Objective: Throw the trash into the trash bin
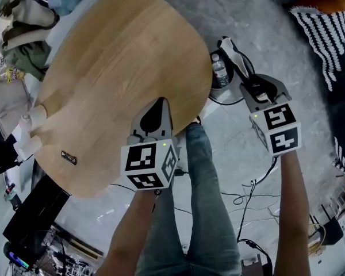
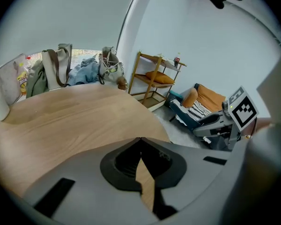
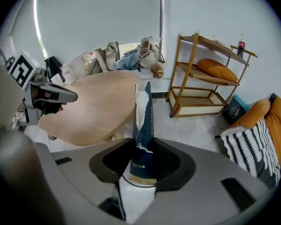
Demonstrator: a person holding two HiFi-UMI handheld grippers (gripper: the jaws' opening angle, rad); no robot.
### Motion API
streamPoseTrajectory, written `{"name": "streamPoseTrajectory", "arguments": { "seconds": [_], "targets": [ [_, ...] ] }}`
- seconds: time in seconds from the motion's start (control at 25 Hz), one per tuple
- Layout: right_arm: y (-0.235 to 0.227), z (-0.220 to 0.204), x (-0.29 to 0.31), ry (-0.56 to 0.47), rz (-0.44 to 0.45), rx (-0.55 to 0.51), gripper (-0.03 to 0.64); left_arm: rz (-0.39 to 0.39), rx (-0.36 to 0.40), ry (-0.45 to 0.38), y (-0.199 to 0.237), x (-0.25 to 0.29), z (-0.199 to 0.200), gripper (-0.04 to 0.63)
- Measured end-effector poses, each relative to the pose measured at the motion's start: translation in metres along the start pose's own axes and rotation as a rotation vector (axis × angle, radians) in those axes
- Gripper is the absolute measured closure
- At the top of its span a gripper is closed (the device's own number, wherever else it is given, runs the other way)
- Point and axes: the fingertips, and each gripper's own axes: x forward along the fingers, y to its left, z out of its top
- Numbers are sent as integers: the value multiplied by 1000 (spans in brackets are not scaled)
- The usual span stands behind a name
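1. Left gripper (image 1: pixel 161 103) (image 2: pixel 140 140): the jaws are closed, with the tips meeting and nothing between them. It sits over the near edge of the round wooden table (image 1: pixel 121 56) (image 2: pixel 75 116) and points downward toward the tabletop.

2. Right gripper (image 1: pixel 248 84) (image 3: pixel 143 146): the jaws are clamped on a torn wrapper (image 1: pixel 234 53) (image 3: pixel 143 121), dark blue outside and white inside. The wrapper stands up out of the jaws and extends beyond the tips.

3. Location of the wrapper: it is off the table, past the right edge and above the grey floor.

4. A plastic bottle (image 1: pixel 219 72) lies under the wrapper, just beside the table's right edge and inside a dark round rim on the floor. It cannot be determined whether this rim is the trash bin.

5. Surroundings:
   - Cloth bags (image 1: pixel 23 33) (image 2: pixel 51 71) lie along the table's far edge.
   - A wooden shelf unit (image 3: pixel 201 74) (image 2: pixel 154 78) stands against the wall.
   - A striped cushion (image 1: pixel 328 33) (image 3: pixel 248 144) lies well apart from the table.

6. The person's legs, in jeans (image 1: pixel 201 211), stand at the table's near edge, between the two grippers.
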Motion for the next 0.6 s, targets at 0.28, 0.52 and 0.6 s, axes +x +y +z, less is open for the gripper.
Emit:
{"name": "streamPoseTrajectory", "arguments": {
  "seconds": [0.28, 0.52, 0.6],
  "targets": [
    [-13, -38, 26, -63, -47, 236, 460, -31, 70, 36, -19, 31, 6, 577],
    [-8, -79, 64, -40, -40, 339, 460, -6, 94, 42, -15, 57, 12, 577],
    [-6, -92, 76, -38, -48, 370, 460, 6, 98, 46, -11, 61, 14, 577]
  ]
}}
